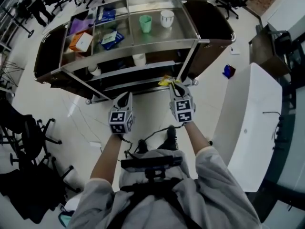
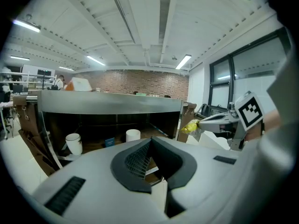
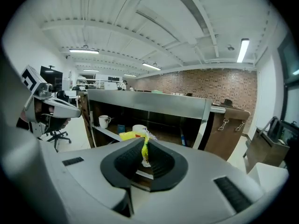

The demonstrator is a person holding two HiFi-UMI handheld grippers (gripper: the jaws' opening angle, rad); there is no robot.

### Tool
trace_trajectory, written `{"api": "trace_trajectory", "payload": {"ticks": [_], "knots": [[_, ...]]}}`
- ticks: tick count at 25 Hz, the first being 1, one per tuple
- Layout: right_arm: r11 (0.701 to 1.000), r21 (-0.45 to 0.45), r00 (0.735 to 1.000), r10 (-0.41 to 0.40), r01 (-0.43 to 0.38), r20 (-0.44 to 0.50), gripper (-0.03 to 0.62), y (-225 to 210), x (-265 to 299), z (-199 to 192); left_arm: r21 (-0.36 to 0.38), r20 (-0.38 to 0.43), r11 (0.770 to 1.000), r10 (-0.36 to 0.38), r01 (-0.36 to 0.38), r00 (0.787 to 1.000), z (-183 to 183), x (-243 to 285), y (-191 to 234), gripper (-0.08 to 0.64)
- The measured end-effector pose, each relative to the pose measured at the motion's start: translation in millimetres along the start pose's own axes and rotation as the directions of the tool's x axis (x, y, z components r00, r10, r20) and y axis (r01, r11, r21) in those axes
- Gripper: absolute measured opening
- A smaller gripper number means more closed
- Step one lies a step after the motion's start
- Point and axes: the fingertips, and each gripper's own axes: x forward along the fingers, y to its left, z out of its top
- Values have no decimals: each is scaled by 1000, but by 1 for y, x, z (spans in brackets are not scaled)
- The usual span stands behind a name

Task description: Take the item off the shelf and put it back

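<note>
We hold the yellow packet pinched in our right gripper. It is a thin, crinkly sachet, bright yellow with a silvery frayed edge. It stands on edge between the ribbed black pads and sticks out past the fingertips. From the head view, the packet juts from those fingertips just short of the shelf cart, level with its lower tiers and resting on none of them. Our left gripper is clenched on nothing, its mesh-faced pads meeting at the tips. It sits beside the right one without touching it.

Beyond the right fingertips the cart's top rail runs straight across, and a slanted steel post stands just right of them. Pale glossy floor lies open beneath both sets of fingers. A smooth white table sits well off to the right of the right fingers.

The cart is brushed steel with hard square edges and dark brown end panels. Far past the fingertips, its top tray carries a green cup and a round white cup. Another white cup stands on the middle shelf, ahead of the left fingertips.
</note>
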Motion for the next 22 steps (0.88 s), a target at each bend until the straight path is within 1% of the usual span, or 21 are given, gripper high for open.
{"api": "trace_trajectory", "payload": {"ticks": [4,11,20,22], "knots": [[1000,29,1000,-4,4,19,32,12,-26,1,-18,23,1000,14,-14,1000,-1,-21,11,6],[996,86,999,-6,2,50,32,25,-62,-5,-25,28,998,60,-60,998,-7,-55,30,6],[994,112,998,-4,-3,58,32,25,-87,-18,-41,37,996,87,-85,996,-13,-76,28,6],[994,112,998,-6,0,57,32,25,-90,-19,-32,33,995,94,-93,995,-15,-80,28,6]]}}
